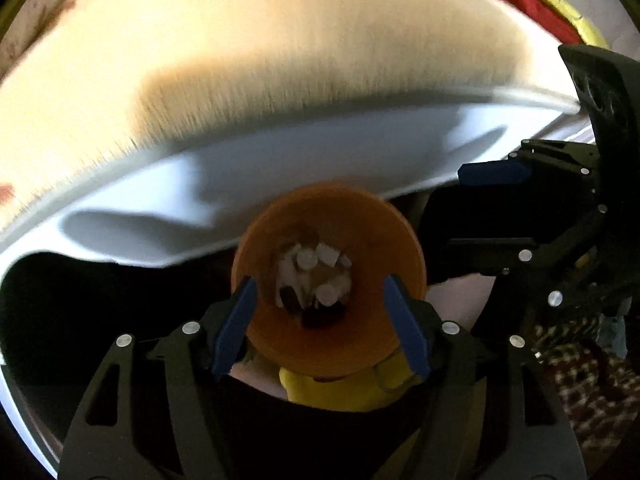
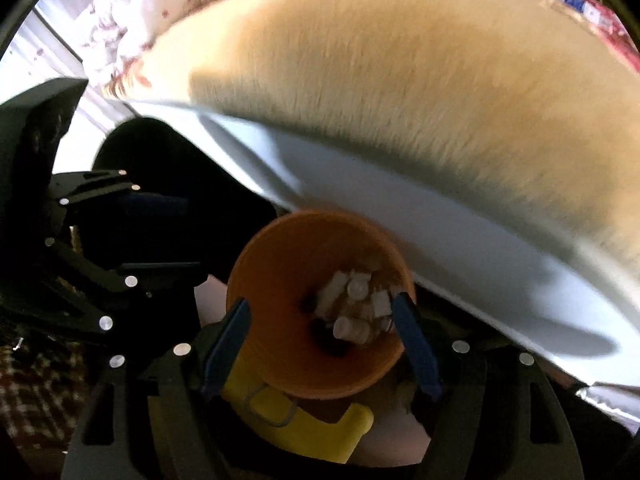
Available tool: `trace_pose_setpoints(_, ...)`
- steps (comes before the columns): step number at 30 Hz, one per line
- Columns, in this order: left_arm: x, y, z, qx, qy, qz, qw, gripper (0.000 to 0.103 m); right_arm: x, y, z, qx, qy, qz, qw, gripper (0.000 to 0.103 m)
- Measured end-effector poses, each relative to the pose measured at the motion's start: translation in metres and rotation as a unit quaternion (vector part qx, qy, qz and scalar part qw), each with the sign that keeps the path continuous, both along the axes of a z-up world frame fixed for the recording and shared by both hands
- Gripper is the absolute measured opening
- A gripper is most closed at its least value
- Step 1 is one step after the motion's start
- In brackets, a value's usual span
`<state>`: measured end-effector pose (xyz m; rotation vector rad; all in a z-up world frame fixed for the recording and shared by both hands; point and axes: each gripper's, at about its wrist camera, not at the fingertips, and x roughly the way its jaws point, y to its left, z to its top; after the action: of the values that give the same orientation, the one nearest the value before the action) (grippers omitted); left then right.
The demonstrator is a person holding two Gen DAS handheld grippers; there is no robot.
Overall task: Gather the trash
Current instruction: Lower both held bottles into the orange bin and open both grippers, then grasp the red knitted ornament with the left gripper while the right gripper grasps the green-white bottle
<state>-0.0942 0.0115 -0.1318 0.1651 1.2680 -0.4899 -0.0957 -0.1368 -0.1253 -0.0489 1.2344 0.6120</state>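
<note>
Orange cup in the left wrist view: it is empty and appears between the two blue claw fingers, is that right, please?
Not quite. The orange cup is not empty: it holds white scraps and a few dark bits, as the left wrist view shows. It does appear between the two blue fingers of the left claw.

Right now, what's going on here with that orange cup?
A person holds two grippers near an orange cup that has small white scraps in it. The left gripper and the right gripper both have their fingers spread, and the cup shows between them in each view. Whether either touches the cup is unclear. Behind lie a white sheet and a tan furry blanket, both blurred.
</note>
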Motion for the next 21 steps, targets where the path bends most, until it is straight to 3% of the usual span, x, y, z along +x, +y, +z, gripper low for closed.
trace_pose_setpoints(6,0.035,0.002,0.066,-0.020,-0.097,0.018,0.9949,0.065,0.016,-0.035,0.064,0.038,-0.084,-0.027,0.995,0.072)
trace_pose_setpoints(9,0.075,-0.003,0.101,-0.024,-0.149,0.039,0.9877,0.065,0.035,-0.047,0.095,0.047,-0.134,-0.049,0.989,0.072)
trace_pose_setpoints(13,0.140,-0.011,0.122,-0.050,-0.184,0.074,0.9789,0.065,0.072,-0.062,0.124,0.046,-0.187,-0.081,0.978,0.072)
trace_pose_setpoints(17,0.208,-0.025,0.136,-0.045,-0.229,0.106,0.9666,0.065,0.104,-0.074,0.134,0.053,-0.204,-0.098,0.973,0.072)
trace_pose_setpoints(21,0.280,-0.036,0.132,-0.042,-0.236,0.131,0.9619,0.065,0.130,-0.074,0.134,0.056,-0.207,-0.105,0.971,0.072)
